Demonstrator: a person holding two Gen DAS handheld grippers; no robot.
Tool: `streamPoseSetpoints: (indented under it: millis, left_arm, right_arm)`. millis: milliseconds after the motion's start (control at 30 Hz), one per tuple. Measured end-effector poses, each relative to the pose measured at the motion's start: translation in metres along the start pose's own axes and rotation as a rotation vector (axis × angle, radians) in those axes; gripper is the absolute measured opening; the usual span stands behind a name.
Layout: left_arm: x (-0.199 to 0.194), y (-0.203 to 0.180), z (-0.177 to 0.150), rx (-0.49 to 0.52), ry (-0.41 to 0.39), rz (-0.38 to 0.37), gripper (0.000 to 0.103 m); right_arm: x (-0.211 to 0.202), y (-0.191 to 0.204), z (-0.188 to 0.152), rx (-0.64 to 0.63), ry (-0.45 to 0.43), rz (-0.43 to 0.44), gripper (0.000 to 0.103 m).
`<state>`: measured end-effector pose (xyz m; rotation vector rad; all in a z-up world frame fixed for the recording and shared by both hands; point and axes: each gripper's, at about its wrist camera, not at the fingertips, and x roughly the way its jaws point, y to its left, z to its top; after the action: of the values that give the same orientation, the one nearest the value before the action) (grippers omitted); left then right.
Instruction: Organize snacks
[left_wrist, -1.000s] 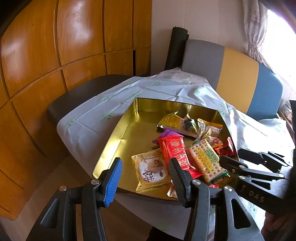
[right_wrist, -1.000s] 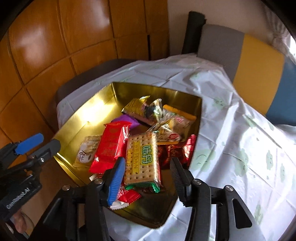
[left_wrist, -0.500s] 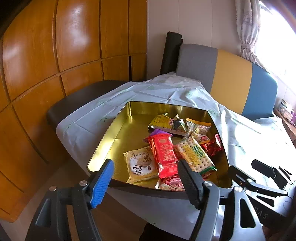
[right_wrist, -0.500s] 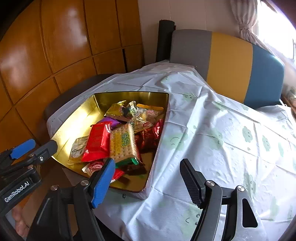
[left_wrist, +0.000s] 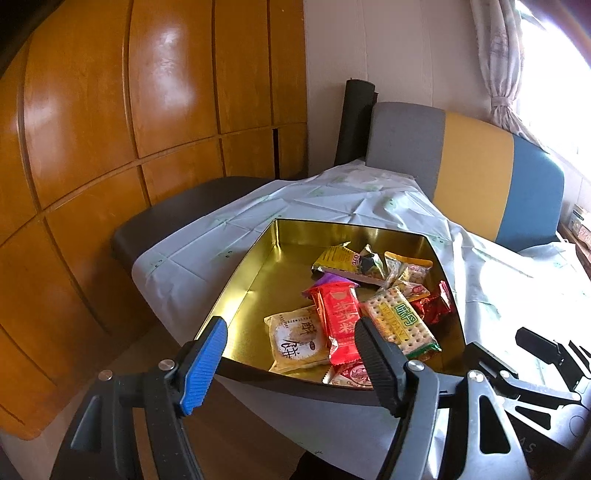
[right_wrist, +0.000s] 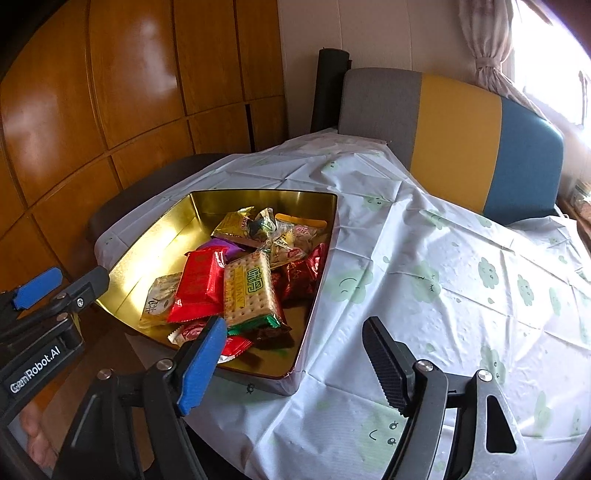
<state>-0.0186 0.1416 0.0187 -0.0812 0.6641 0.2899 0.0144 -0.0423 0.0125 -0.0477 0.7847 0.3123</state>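
A gold tin tray (left_wrist: 258, 280) (right_wrist: 162, 243) sits at the table's near left corner and holds several snack packs. Among them are a red wafer pack (left_wrist: 338, 314) (right_wrist: 201, 284), a cracker pack with green print (left_wrist: 400, 319) (right_wrist: 249, 291), a pale pastry pack (left_wrist: 293, 339) (right_wrist: 160, 299), a yellow pack (left_wrist: 338, 260) (right_wrist: 234, 223) and a dark red pack (left_wrist: 432, 306) (right_wrist: 299, 275). My left gripper (left_wrist: 288, 362) is open and empty, held above the tray's near edge. My right gripper (right_wrist: 291, 365) is open and empty, over the tray's near right corner.
The table wears a white cloth with green cloud prints (right_wrist: 461, 280). A grey, yellow and blue bench back (right_wrist: 454, 129) stands behind it. A dark seat (left_wrist: 177, 218) and wooden wall panels (left_wrist: 110, 129) are at the left. A curtain (right_wrist: 487, 48) hangs by the bright window.
Both grippers have pulled back and risen from the tray. The right gripper has shifted right, off the cracker pack, so more tablecloth shows. The snacks have not moved.
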Motion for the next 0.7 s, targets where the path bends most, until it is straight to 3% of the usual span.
streamPoseSetpoints:
  millis: [700]
  left_arm:
    - [0.0007, 0.0043, -0.0005, -0.015, 0.001, 0.014, 0.072]
  right_arm:
    - [-0.0002, 0.0057, 0.0007, -0.010, -0.005, 0.000, 0.077]
